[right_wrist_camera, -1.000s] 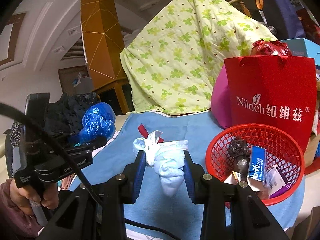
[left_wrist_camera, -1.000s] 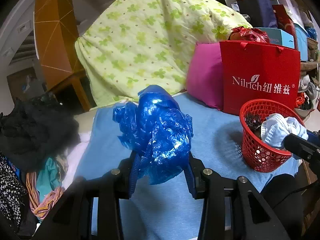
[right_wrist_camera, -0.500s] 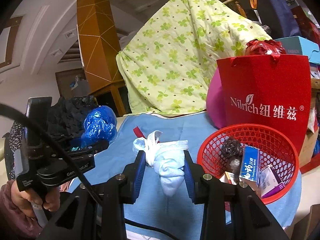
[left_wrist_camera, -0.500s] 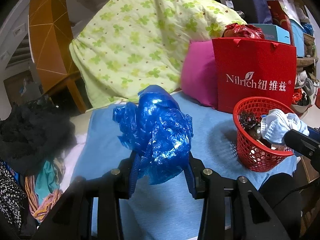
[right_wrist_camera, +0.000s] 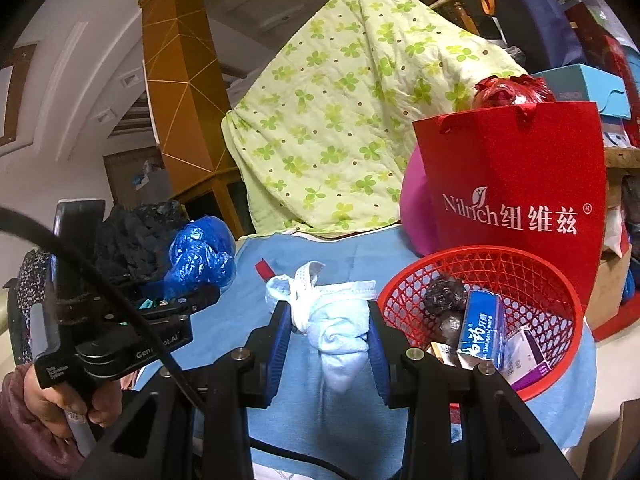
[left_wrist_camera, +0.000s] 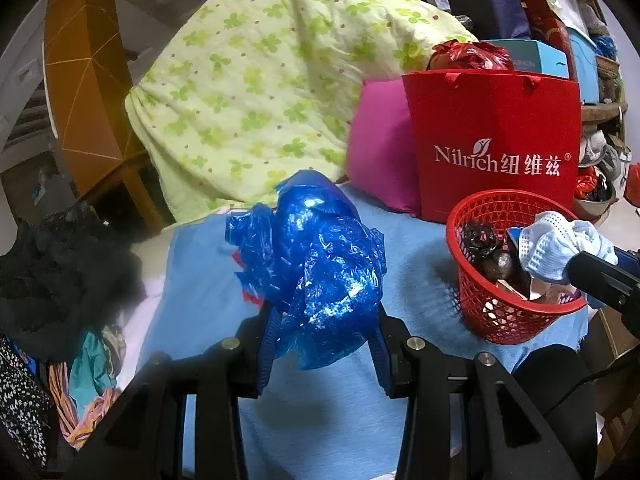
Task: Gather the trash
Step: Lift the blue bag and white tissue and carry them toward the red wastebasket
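Right gripper (right_wrist_camera: 328,332) clamps a white face mask (right_wrist_camera: 332,320) left of the red mesh basket (right_wrist_camera: 560,344) at lower right; carry it above the rim before opening. Left gripper (left_wrist_camera: 320,336) pinches a crumpled blue plastic bag (left_wrist_camera: 316,268) (mid-frame), next.

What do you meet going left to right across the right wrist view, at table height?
Left gripper with its blue plastic bag → white cloth wad in the right gripper → red mesh basket holding a toothpaste box.
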A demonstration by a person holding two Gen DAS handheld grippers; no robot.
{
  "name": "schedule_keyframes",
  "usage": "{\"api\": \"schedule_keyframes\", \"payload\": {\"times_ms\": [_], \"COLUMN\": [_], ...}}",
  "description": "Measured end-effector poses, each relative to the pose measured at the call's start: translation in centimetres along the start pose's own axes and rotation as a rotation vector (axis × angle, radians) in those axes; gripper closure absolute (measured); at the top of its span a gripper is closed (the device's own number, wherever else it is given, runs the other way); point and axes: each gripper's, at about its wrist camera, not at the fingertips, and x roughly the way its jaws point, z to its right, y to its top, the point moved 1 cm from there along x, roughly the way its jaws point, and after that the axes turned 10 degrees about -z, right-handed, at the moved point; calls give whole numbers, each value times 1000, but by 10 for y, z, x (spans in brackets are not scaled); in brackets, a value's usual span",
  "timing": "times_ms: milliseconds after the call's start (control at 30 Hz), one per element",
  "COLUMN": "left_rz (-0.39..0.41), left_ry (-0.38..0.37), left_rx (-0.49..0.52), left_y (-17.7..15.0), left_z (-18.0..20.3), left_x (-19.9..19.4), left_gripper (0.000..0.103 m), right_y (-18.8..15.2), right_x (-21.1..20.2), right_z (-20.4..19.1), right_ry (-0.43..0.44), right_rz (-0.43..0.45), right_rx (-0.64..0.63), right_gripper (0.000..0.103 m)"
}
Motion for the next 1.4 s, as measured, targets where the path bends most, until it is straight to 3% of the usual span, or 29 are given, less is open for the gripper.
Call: {"api": "schedule_keyframes", "payload": {"times_ms": [1400], "left_rz": [3], "left_ry": [-59], "left_rx": [117], "left_y": [12], "left_z": [58], "left_x": [-8], "left_gripper": [59], "right_y": [-8], "right_x": [-27], "right_z": [42], "right_ry": [-42], "right_rz": [42], "right_rx": [99], "right_gripper": [64]}}
